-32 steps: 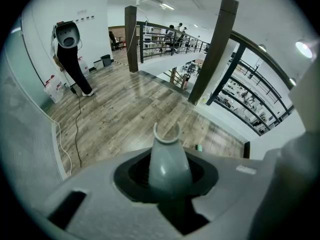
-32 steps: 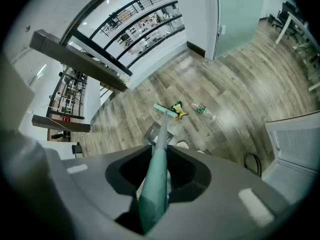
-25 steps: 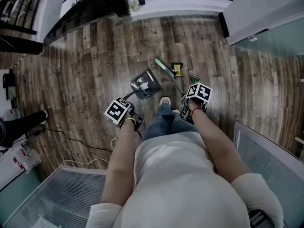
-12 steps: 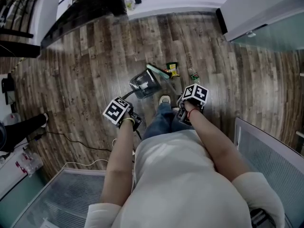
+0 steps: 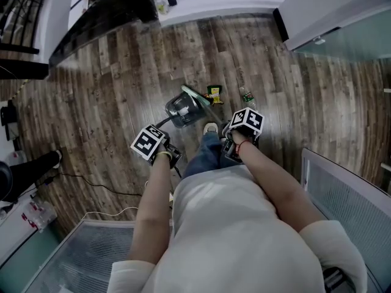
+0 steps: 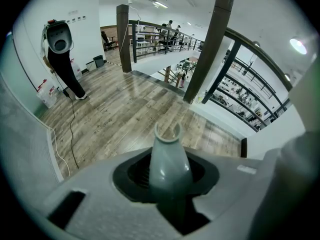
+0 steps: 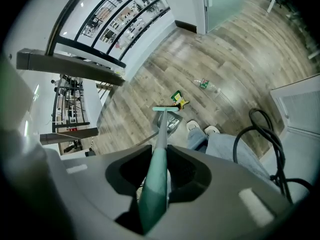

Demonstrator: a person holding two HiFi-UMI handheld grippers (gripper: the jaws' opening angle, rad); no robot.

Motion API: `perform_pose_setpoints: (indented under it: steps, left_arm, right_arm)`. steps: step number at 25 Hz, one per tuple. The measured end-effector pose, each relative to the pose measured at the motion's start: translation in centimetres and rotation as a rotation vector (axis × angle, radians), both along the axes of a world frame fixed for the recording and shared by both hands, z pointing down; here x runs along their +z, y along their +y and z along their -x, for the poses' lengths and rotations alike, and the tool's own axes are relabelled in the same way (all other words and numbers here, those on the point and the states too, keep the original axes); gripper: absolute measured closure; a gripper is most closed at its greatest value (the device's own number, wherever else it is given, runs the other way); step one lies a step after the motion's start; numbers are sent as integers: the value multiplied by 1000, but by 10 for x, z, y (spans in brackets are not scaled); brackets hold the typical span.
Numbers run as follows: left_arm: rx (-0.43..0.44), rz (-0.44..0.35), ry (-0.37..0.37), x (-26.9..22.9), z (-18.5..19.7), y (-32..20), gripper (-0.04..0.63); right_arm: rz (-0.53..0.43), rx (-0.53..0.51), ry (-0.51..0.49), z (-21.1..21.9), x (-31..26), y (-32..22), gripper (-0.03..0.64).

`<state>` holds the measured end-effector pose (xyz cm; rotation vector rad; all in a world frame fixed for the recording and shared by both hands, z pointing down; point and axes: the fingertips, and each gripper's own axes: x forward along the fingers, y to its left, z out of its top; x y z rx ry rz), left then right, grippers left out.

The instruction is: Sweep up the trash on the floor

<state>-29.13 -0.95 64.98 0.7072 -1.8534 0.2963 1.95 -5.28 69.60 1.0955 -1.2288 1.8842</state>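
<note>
In the head view my left gripper [image 5: 160, 140] is shut on the thin handle of a grey dustpan [image 5: 182, 108] that rests on the wooden floor ahead of my shoes. My right gripper [image 5: 239, 133] is shut on a green broom handle [image 7: 156, 176]. The broom head [image 5: 195, 94] lies at the dustpan's far edge. A yellow-green wrapper [image 5: 214, 93] sits just right of the broom head, and a crushed plastic bottle [image 5: 247, 96] lies further right. The left gripper view shows the grey handle end [image 6: 167, 156] sticking up between the jaws of my left gripper [image 6: 167, 184].
A person in black trousers [image 6: 64, 64] stands at the left, by a cable [image 5: 91, 177] lying across the floor. A white wall and glass door [image 5: 342, 23] close the far right. Dark posts and a railing [image 6: 210, 54] edge the floor. A black hose [image 7: 262, 134] hangs near my legs.
The broom head has swept left from beside the wrapper to the dustpan's edge. The wrapper and bottle stay on the floor to its right. Both grippers keep their hold.
</note>
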Motion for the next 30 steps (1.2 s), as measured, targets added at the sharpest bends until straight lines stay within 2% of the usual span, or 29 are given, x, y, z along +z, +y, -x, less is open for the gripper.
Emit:
perform_pose_setpoints:
  steps: [8, 12, 23, 30]
  left_arm:
    - [-3, 3, -8, -1, -2, -4, 488]
    - [-3, 2, -7, 0, -3, -7, 486]
    - [-1, -4, -12, 0, -5, -9, 480]
    - [3, -10, -8, 0, -2, -6, 478]
  right_arm:
    - [10, -7, -7, 13, -8, 8, 515]
    - [42, 34, -37, 21, -12, 16, 516]
    - [106, 44, -119, 34, -29, 33, 517]
    - [81, -26, -141, 29, -47, 40, 517]
